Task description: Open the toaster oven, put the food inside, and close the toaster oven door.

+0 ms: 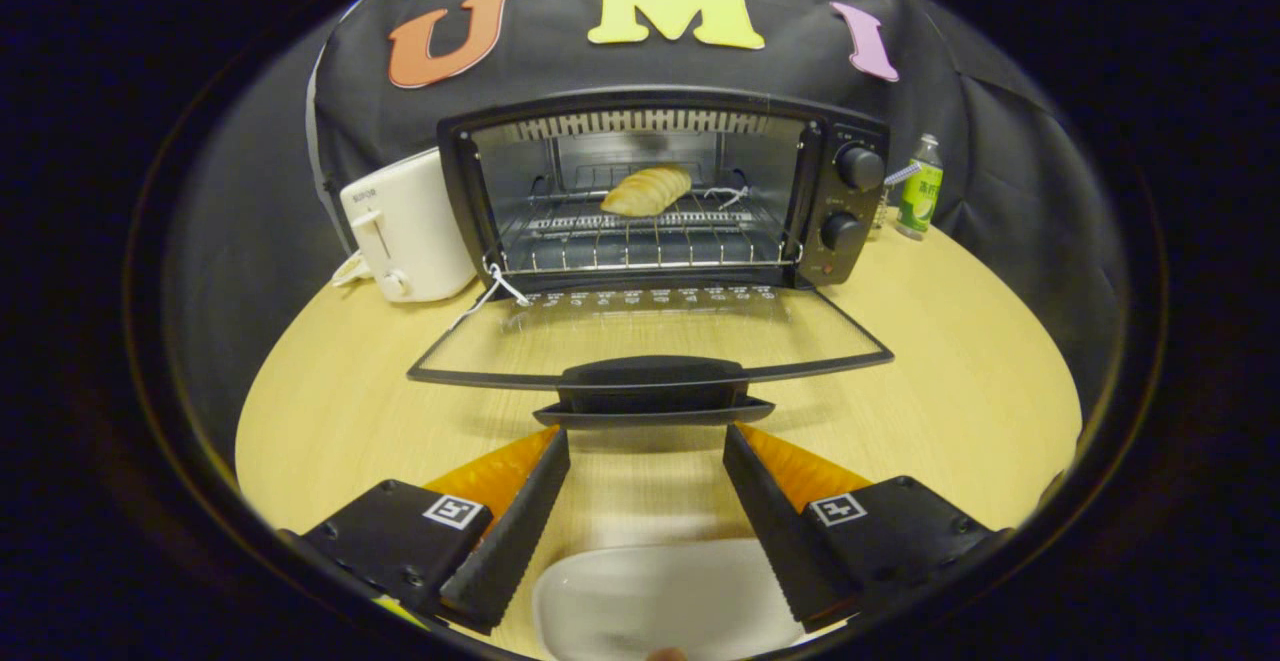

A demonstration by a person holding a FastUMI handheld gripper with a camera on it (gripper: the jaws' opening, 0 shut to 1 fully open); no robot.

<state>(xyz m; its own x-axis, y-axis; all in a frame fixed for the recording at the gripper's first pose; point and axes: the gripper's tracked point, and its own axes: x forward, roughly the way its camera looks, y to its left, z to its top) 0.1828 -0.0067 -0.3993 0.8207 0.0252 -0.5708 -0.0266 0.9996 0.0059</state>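
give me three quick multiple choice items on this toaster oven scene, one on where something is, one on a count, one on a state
1. Where is the pale golden bread roll?
A. on the wire rack inside the black toaster oven
B. on the white plate
C. on the wooden table beside the bottle

2. How many round black knobs are on the oven's control panel?
A. one
B. two
C. four

3. What state is the oven's glass door in?
A. shut
B. folded down open, handle toward the gripper
C. taken off

Key: 1 A, the roll lies on the rack in the oven cavity. 2 B, two knobs sit one above the other. 3 B, the door lies flat over the light wooden table, just ahead of the open gripper, whose fingers hold nothing above the white plate.
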